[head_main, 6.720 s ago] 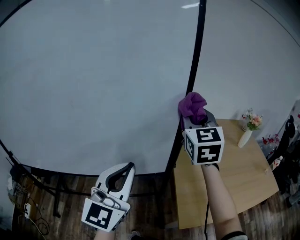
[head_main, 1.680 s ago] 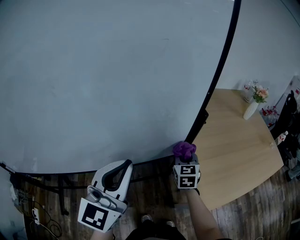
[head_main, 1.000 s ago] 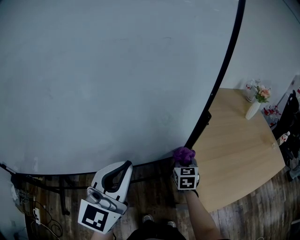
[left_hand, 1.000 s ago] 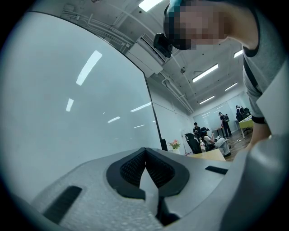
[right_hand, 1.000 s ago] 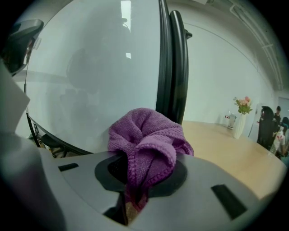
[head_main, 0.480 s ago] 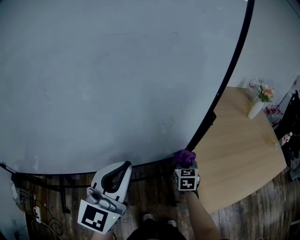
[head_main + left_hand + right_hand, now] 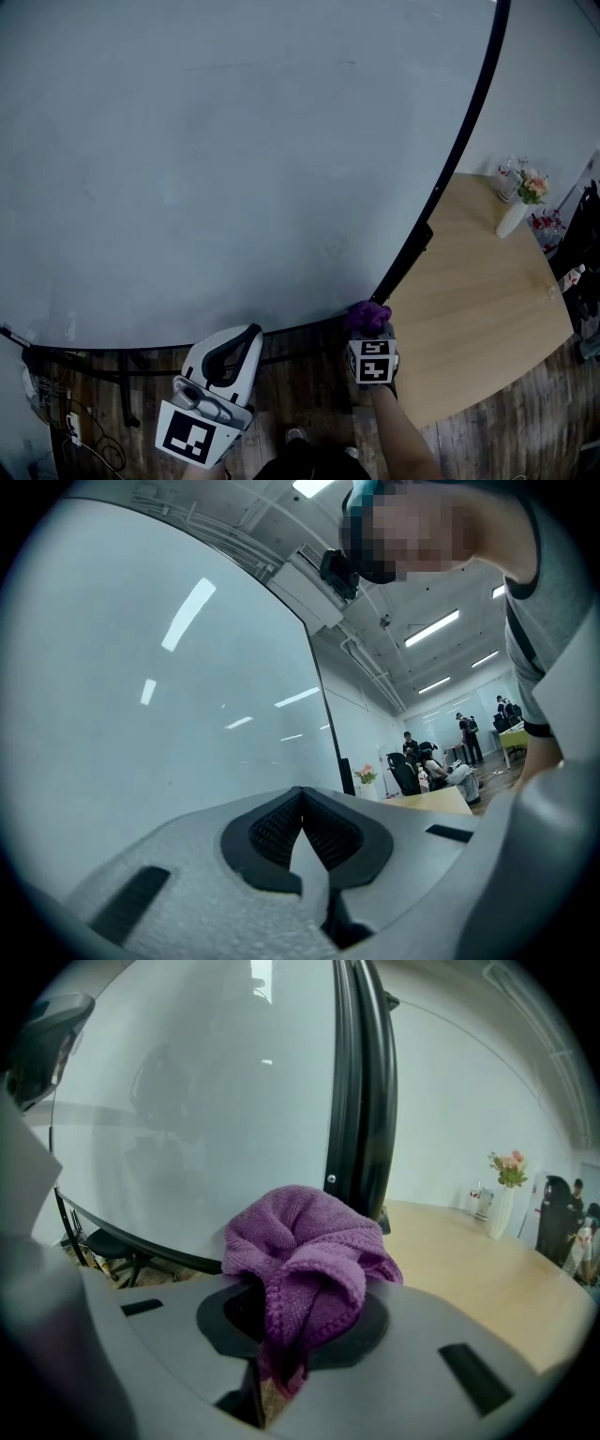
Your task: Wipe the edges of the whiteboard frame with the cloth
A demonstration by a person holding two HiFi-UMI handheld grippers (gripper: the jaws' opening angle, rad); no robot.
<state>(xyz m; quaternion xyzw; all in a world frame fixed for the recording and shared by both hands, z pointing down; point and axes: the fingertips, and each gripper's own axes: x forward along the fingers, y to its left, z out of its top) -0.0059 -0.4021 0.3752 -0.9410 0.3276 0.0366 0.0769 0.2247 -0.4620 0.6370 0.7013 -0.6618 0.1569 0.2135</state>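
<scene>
The crumpled purple terry cloth (image 7: pixel 305 1241) is being pinched in the right gripper (image 7: pixel 281 1335). Its jaws are being kept closed on a lower fold, so the bunched bulk is standing up above and ahead of them. In the head view the cloth (image 7: pixel 368 316) is being carried at the tip of the right gripper (image 7: pixel 369 328), at or just beside the lower right corner of the whiteboard. Contact cannot be confirmed.

Directly ahead of these jaws, the black upright frame edge (image 7: pixel 361 1082) is rising, and the black bottom frame edge (image 7: pixel 141 1241) is running away to their left. The pale whiteboard surface (image 7: pixel 216 159) is filling the space beyond and to the left of them.

As a judgement, the cloth is being brought to the foot of the upright edge (image 7: pixel 459 150), so the bottom edge (image 7: pixel 122 349) is probably being left as the next stretch. No streaks or dust are being shown, so how much frame is already clean cannot be read.

The left gripper (image 7: pixel 302 799) is being held with its jaws together and nothing between them. It (image 7: pixel 249 330) is being kept low, short of the bottom edge. To the right of the right jaws, a light wooden table (image 7: pixel 478 291) is standing, with a white vase of flowers (image 7: pixel 514 216) at its far end.
</scene>
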